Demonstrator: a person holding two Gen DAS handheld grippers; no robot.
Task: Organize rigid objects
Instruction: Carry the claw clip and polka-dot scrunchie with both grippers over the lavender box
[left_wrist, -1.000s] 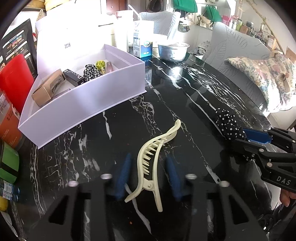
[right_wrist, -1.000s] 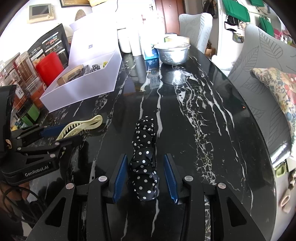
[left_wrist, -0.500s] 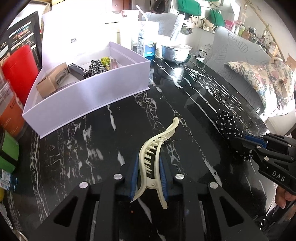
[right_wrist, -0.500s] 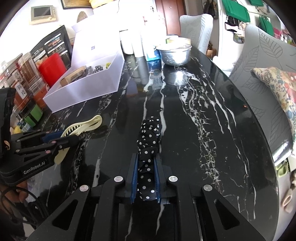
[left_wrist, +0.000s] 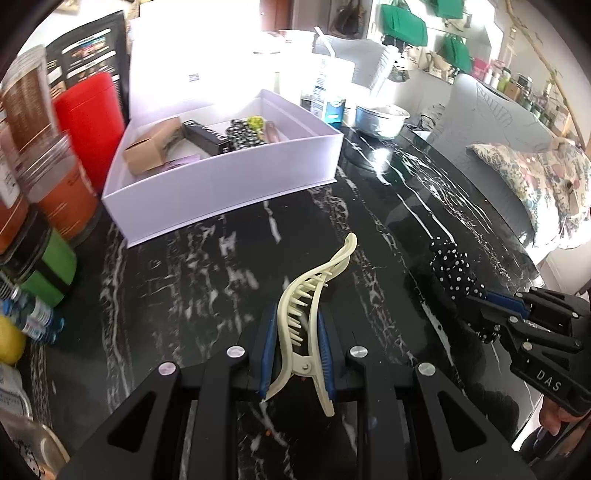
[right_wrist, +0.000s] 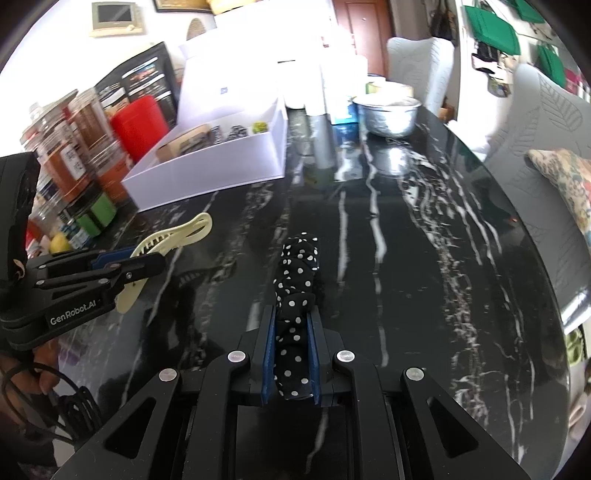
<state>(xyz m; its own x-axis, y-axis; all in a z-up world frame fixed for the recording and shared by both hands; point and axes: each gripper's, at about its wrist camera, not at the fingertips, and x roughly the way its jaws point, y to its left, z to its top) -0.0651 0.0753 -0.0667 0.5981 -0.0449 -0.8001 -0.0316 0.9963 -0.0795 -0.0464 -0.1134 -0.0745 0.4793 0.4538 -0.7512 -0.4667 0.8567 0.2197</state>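
My left gripper is shut on a cream hair claw clip and holds it just above the black marble table. My right gripper is shut on a black polka-dot scrunchie, also lifted off the table. The clip also shows in the right wrist view, and the scrunchie in the left wrist view. An open white box stands ahead and to the left, holding a small cardboard box, a dark box and hair accessories.
Jars and a red canister line the table's left edge, with a green-banded jar. A metal bowl, a carton and cups stand behind the box. Grey chairs and a floral cushion lie to the right.
Both grippers closed, the left on the clip and the right on the scrunchie, then lifted them and moved forward toward the white box.
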